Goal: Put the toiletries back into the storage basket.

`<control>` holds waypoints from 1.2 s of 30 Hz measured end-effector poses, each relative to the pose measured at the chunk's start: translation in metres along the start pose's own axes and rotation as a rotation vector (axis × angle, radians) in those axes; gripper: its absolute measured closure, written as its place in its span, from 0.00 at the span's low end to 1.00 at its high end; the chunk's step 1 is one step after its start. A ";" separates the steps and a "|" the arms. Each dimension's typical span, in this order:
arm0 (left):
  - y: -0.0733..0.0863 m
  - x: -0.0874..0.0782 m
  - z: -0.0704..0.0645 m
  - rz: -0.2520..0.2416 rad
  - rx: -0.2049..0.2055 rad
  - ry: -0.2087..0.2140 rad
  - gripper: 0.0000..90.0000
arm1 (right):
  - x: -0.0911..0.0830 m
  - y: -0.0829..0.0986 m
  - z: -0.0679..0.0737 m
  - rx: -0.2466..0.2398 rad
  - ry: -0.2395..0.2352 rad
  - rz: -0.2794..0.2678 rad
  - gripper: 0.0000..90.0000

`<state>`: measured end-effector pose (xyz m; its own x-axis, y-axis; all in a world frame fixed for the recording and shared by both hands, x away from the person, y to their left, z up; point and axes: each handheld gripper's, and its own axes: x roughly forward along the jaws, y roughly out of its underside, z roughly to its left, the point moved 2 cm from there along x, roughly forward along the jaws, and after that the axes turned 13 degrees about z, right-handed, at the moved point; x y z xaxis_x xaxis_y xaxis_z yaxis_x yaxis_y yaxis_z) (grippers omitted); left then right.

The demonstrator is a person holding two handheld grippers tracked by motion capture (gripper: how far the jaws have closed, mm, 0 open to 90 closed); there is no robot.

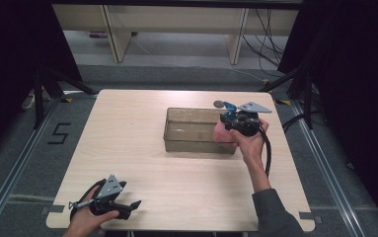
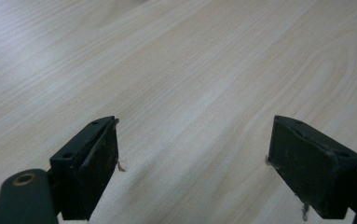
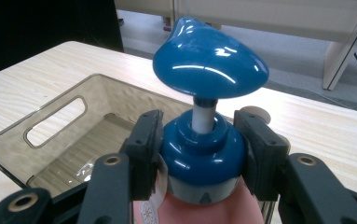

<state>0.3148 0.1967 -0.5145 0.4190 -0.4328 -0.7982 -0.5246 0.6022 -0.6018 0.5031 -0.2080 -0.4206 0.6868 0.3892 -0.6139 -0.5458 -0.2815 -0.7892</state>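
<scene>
Clamped on the blue collar of a pump bottle (image 3: 199, 158), the two black jaws of the right gripper (image 3: 199, 149) press against it from either side, one pad on each flank just below the white stem. The blue pump head rises above and beyond the jaws, tilted, with its spout pointing off to the right in the right gripper view. The pink body of the bottle hangs below the collar, toward the camera, so the jaws hold it by the neck alone.

From the high view the bottle (image 1: 221, 131) sits at the right end of a clear plastic bin (image 1: 189, 143), with the right gripper (image 1: 233, 121) held over that end wall and the bottle's pink body against it. The bin stands on a pale wooden table (image 1: 142, 163), right of centre.

Near the table's front left corner, the left gripper (image 1: 133, 205) rests low, well apart from the bin. Its jaws stand wide apart over bare wood, gripping nothing.
</scene>
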 end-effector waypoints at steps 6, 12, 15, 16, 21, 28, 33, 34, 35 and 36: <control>0.000 0.000 0.000 -0.001 -0.004 0.006 0.17 | 0.003 0.003 0.000 0.021 -0.021 0.015 0.59; 0.000 0.000 0.000 0.002 0.003 0.002 0.17 | 0.004 0.005 0.000 0.038 -0.013 0.026 0.59; 0.000 -0.001 -0.001 0.000 -0.012 0.015 0.17 | 0.006 0.005 -0.001 0.014 -0.012 0.017 0.59; 0.000 -0.001 -0.001 -0.001 -0.012 0.014 0.17 | 0.005 0.006 -0.002 -0.004 -0.001 0.020 0.59; 0.000 -0.001 -0.002 -0.003 -0.014 0.014 0.17 | 0.006 0.008 0.001 0.034 -0.012 0.030 0.59; 0.000 -0.001 -0.001 -0.003 -0.012 0.014 0.17 | 0.009 0.009 0.002 0.034 -0.032 0.051 0.59; 0.000 -0.001 -0.001 -0.004 -0.013 0.014 0.17 | 0.010 0.012 0.001 0.046 -0.019 0.058 0.59; 0.000 -0.001 -0.002 -0.004 -0.013 0.014 0.17 | 0.011 0.012 0.000 0.029 -0.018 0.053 0.59; 0.000 -0.001 -0.002 -0.004 -0.013 0.014 0.17 | 0.012 0.013 -0.001 0.018 -0.019 0.053 0.59; 0.000 -0.001 -0.002 -0.004 -0.013 0.014 0.17 | 0.011 0.014 0.000 0.033 -0.016 0.064 0.59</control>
<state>0.3132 0.1961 -0.5139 0.4106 -0.4448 -0.7960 -0.5327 0.5915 -0.6053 0.5029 -0.2075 -0.4379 0.6424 0.3849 -0.6627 -0.6043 -0.2773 -0.7469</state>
